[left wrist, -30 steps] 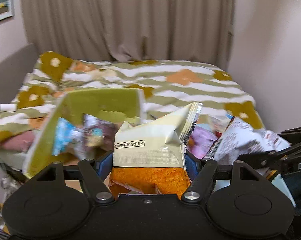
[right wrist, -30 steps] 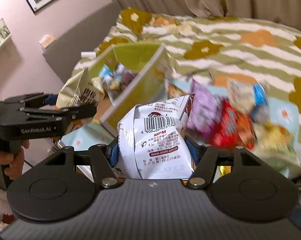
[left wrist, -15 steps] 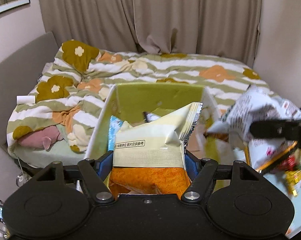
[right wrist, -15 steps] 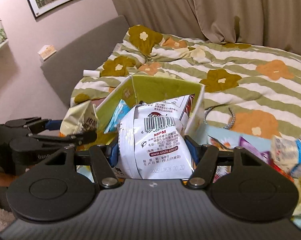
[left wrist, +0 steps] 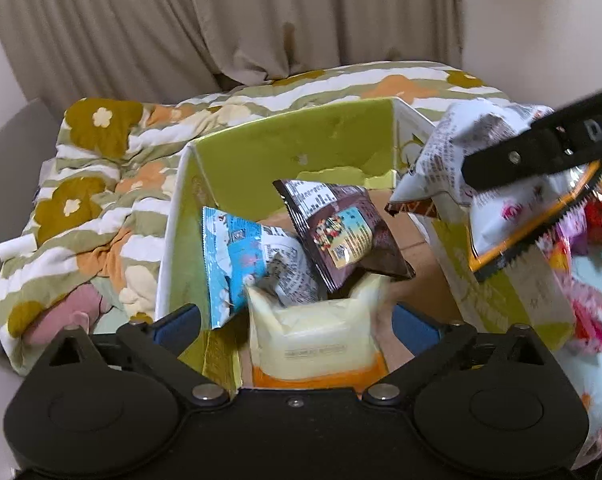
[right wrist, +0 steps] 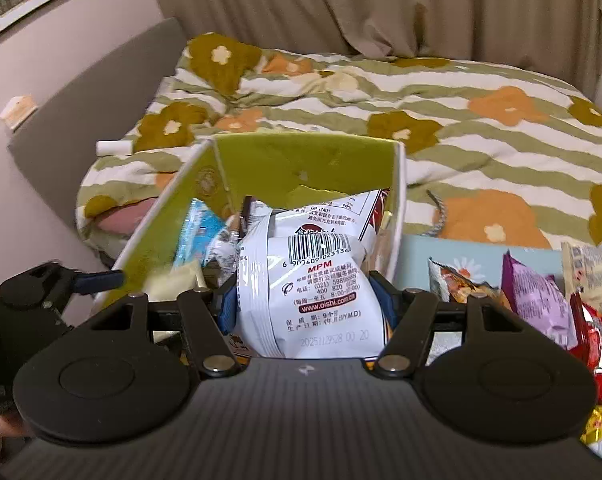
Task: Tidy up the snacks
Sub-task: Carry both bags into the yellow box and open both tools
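My left tongs (left wrist: 297,320) have just been opening and now stand wide; the cream-and-orange packet (left wrist: 315,340) sits loose between the blue pads, touched by neither, its lower end already inside the green box (left wrist: 297,148); I judge it released, so the good move is to draw that hand straight back and up without brushing the packet or the near wall of the box. My right tongs (right wrist: 307,304) are clamped narrow on the white barcode packet (right wrist: 313,288), which hangs over the right-hand side of the box mouth; I should carry it on over bare floor before letting go, since a drop at the rim could tip it out onto the blue cloth (right wrist: 433,248). Deeper in the box lean a blue packet (left wrist: 237,256) and a brown packet (left wrist: 341,232); aim beside them, not on top. Beyond, to the right, more snacks (right wrist: 537,300) wait on the cloth; behind all lies the flowered bed (right wrist: 481,120).
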A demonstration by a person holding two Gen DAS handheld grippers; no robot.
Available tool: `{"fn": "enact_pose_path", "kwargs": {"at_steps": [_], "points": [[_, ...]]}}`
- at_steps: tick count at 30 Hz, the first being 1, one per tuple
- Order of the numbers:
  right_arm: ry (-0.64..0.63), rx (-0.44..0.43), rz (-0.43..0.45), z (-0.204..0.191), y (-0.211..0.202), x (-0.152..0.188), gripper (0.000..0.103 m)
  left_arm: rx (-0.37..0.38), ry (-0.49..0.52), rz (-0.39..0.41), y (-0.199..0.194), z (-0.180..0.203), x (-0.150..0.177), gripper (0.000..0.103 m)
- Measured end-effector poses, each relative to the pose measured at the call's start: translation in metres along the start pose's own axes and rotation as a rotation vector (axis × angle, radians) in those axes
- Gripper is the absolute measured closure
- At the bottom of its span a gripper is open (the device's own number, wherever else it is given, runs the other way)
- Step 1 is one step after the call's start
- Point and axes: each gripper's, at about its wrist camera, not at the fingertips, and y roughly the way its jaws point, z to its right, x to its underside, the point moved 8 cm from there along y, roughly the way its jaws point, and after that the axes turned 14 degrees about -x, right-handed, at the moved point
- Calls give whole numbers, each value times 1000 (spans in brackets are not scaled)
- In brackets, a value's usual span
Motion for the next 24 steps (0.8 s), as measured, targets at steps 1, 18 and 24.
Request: {"fn": "enact_pose_path", "kwargs": {"at_steps": [1,18,24], "points": [[3,10,1,1,1,1,25,1,5,-5,1,-1,3,0],[-64,9,18,-21,16,6,24,-40,-187,-22,-20,-46,3,0],[-171,119,21,-19,27,7,13,-47,-215,-37,-14,-47,2,0]]}}
